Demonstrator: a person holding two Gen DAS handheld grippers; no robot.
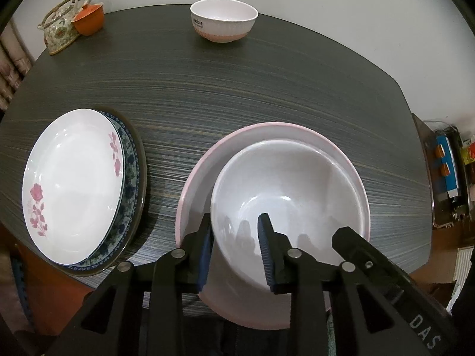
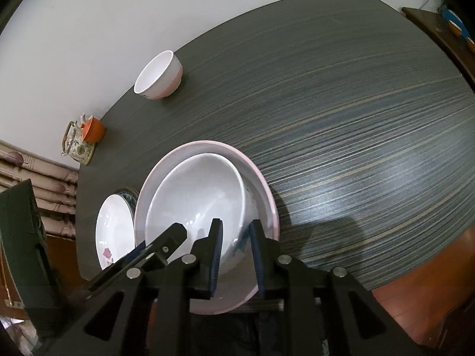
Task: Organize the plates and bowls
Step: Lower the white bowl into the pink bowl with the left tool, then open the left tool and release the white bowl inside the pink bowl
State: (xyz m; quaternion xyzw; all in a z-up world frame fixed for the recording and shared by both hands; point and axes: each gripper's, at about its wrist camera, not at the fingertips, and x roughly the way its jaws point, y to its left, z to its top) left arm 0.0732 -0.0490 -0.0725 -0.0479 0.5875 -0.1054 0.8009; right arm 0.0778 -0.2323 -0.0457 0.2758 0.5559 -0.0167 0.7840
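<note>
White bowl (image 1: 291,195) hides most of pink plate (image 1: 204,160); both claws (image 1: 236,249) (image 2: 236,255) straddle its rim, unclamped.

White letters "DAS" on the right gripper (image 1: 335,237) body; small bowl (image 1: 223,19) print illegible.

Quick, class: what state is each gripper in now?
Left gripper: open, jaws astride the white bowl's rim.
Right gripper: astride the same rim; grip cannot be told.

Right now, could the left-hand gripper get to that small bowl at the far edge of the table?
Probably yes. The table lies bare between the left gripper and the small bowl. But its fingers straddle the white bowl's rim, so it must lift clear first.
</note>
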